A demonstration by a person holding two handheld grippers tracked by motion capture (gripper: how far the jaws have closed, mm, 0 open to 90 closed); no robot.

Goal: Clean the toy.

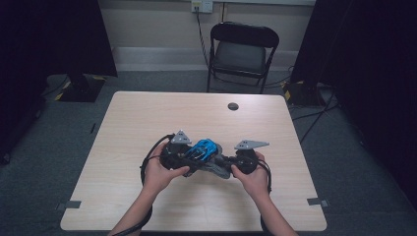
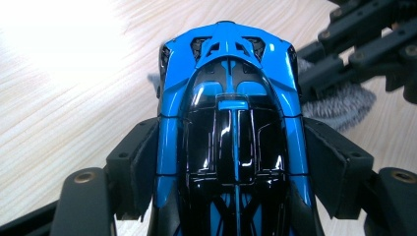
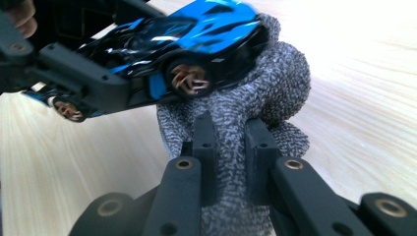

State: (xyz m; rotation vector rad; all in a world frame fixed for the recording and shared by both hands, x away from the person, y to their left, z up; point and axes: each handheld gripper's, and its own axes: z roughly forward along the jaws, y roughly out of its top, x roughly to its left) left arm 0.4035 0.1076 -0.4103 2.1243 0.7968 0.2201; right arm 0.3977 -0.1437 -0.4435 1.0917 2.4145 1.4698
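Note:
A blue and black toy car [image 2: 231,123] sits between the jaws of my left gripper [image 2: 231,162], whose pads [image 2: 142,157] press on both of its sides. In the high view the car [image 1: 204,149] is near the table's middle, held just above the wood. My right gripper [image 3: 228,147] is shut on a bunched grey knitted cloth [image 3: 246,103], which touches the car's front end and underside beside a wheel. In the high view the left gripper [image 1: 189,157] and right gripper [image 1: 231,162] face each other, the cloth [image 1: 219,168] between them.
The light wooden table [image 1: 147,118] has a small dark round cap [image 1: 233,106] near its far edge. A black folding chair [image 1: 241,51] stands behind the table. Dark stands and cables lie on the floor at both sides.

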